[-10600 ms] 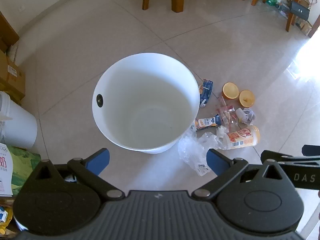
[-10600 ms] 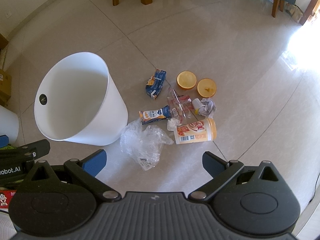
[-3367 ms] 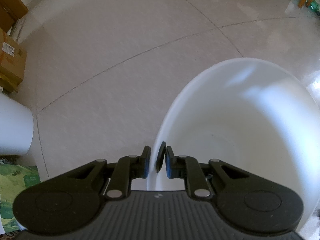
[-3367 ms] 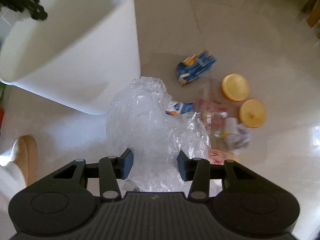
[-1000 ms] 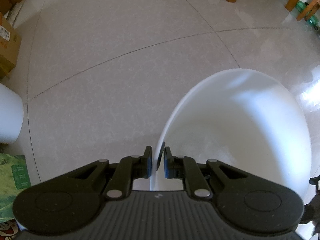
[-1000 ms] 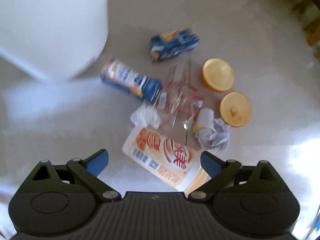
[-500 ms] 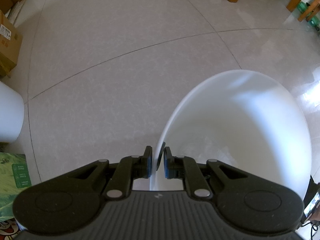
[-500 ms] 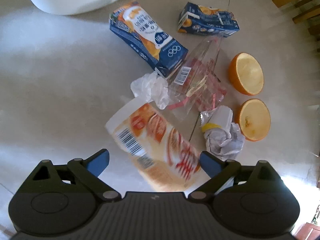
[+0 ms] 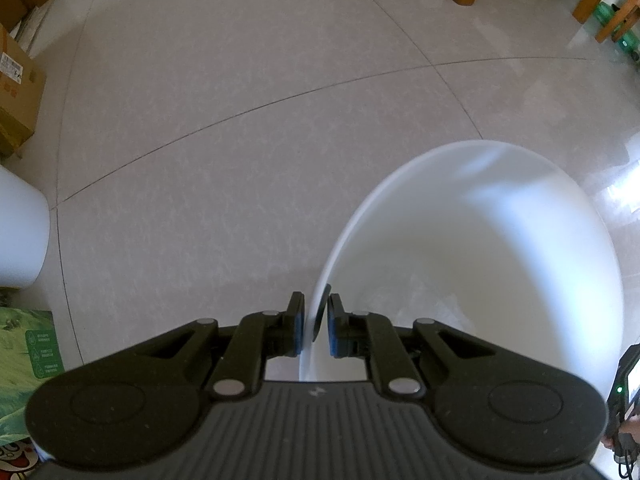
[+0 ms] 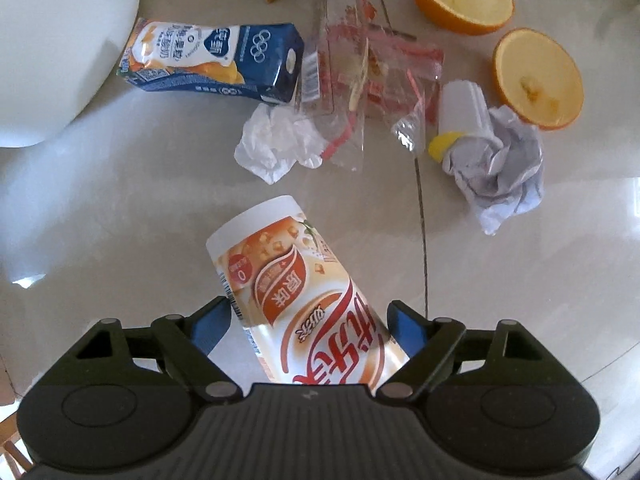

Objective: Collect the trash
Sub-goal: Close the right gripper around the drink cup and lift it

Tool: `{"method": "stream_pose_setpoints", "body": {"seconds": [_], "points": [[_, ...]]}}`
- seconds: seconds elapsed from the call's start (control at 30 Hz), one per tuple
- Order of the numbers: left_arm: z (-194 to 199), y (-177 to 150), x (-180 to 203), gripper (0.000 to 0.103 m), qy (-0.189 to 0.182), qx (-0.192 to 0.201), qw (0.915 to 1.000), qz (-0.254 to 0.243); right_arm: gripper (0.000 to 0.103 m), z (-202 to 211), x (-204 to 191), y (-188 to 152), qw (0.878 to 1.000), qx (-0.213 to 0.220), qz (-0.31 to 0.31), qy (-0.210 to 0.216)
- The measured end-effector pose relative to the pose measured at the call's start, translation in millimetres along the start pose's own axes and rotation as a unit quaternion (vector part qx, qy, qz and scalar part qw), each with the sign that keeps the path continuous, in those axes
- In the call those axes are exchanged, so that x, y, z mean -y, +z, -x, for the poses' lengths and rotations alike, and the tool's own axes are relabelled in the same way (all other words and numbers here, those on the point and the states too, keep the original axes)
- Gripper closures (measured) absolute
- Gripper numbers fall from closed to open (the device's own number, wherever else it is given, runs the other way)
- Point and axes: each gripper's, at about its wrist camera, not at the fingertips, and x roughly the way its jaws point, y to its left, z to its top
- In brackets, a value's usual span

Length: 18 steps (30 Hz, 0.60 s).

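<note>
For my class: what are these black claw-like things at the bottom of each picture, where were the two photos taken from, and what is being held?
They are hand-held two-finger grippers, each carrying a camera that looks along its fingers. The left gripper is pinched shut on the rim of a white bucket. The right gripper points down at litter on the floor: its jaws have just been closing around a lying drink cup, not yet gripping. Beyond lie a blue carton, clear wrappers, crumpled paper and two orange halves.

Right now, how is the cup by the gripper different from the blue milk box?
The cup is round and mostly cream and orange; the blue milk box is boxy with flat sides. The cup lies between the right gripper's closing jaws; the box lies beside the white bin, untouched. Both lie on their sides on the floor.
</note>
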Motion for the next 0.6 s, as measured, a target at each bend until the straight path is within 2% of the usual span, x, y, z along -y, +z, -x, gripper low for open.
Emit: {"method": "stream_pose_setpoints", "body": {"seconds": [0.2, 0.23, 0.3, 0.4, 0.53, 0.6], "points": [[0, 0, 0, 0.093, -0.001, -0.001, 1.0000, 0.002, 0.015, -12, -11, -18, 0.998, -0.002, 0.063, -0.031], [0, 0, 0, 0.093, -0.001, 0.000, 1.0000, 0.002, 0.020, -13, -13, -20, 0.997, 0.000, 0.071, -0.037], [1, 1, 0, 0.093, -0.001, -0.001, 1.0000, 0.001, 0.021, -13, -16, -25, 0.996, 0.002, 0.082, -0.039], [1, 1, 0, 0.093, 0.000, 0.000, 1.0000, 0.001, 0.021, -7, -11, -28, 0.999, 0.007, 0.047, -0.021], [1, 1, 0, 0.093, 0.000, 0.000, 1.0000, 0.000, 0.021, -4, 2, -20, 0.999, 0.002, -0.017, 0.029], [1, 1, 1, 0.093, 0.001, 0.000, 1.0000, -0.002, 0.021, -8, -1, -18, 1.000, 0.011, -0.010, 0.016]]}}
